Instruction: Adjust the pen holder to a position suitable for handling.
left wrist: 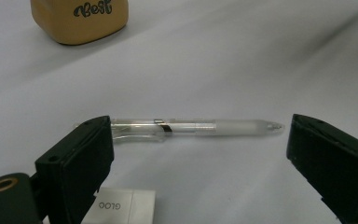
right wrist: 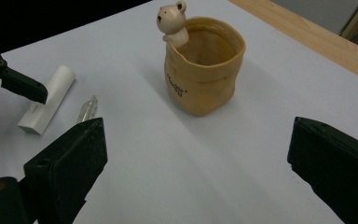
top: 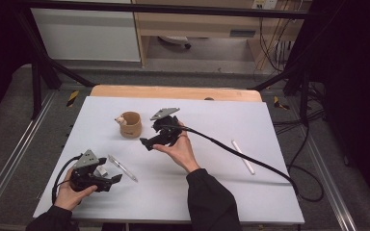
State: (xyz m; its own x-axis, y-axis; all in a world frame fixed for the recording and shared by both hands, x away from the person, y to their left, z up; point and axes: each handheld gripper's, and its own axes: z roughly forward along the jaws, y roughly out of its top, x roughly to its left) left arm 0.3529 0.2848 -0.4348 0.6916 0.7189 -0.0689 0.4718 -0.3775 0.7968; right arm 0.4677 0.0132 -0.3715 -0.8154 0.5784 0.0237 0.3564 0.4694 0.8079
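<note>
Left gripper view showed my left gripper [left wrist: 196, 154] gaping around the clear pen [left wrist: 191, 127]; I needed to drop lower, centred; my right gripper [right wrist: 196, 158] gaped, empty.

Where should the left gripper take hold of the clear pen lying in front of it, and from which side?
Grip the clear pen across its barrel near the middle, coming down from above. It lies flat on the table, lengthwise between the open left gripper's jaws, so the hand probably needs turning first.
</note>
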